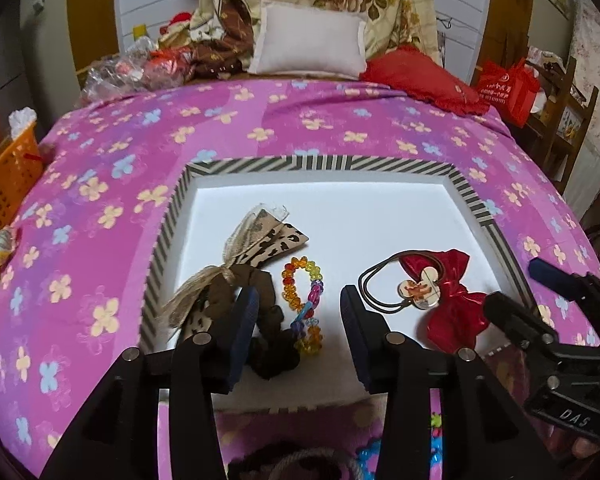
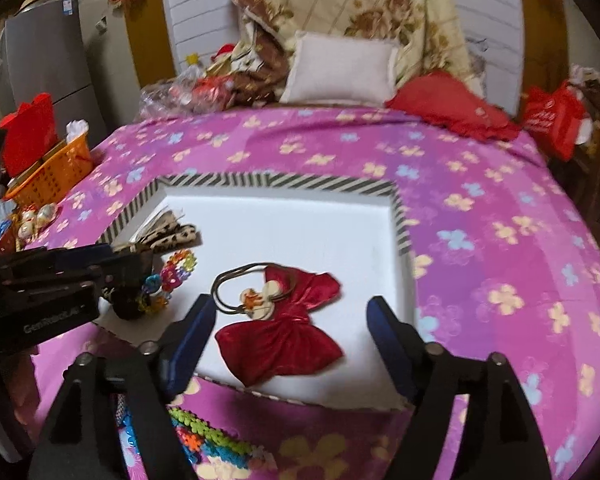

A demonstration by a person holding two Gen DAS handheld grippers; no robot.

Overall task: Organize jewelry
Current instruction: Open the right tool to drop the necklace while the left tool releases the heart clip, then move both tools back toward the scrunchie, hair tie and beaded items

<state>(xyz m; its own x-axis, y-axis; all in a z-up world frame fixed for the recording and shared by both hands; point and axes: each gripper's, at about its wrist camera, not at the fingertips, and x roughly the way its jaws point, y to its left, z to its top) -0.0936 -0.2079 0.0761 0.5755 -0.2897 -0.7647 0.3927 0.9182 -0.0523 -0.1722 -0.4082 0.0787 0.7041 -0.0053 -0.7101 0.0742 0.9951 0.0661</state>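
Observation:
A white tray with a striped rim [image 1: 320, 165] [image 2: 284, 182] lies on the purple flowered bedspread. In it lie a brown leopard-print scrunchie [image 1: 256, 240] [image 2: 172, 236], a colourful bead bracelet [image 1: 306, 292] [image 2: 172, 276] and a red bow hair tie with a cartoon charm [image 1: 448, 304] [image 2: 288, 328]. My left gripper [image 1: 300, 316] is open and empty, low over the bracelet and scrunchie. My right gripper [image 2: 290, 332] is open and empty around the red bow; it also shows in the left wrist view [image 1: 516, 292].
More bright bead pieces [image 2: 204, 436] [image 1: 436, 436] lie on the bedspread in front of the tray. An orange basket [image 1: 8, 176] [image 2: 56, 172] stands off the bed's left side. Pillows [image 1: 308, 40] and a red cushion [image 1: 420, 76] lie at the head.

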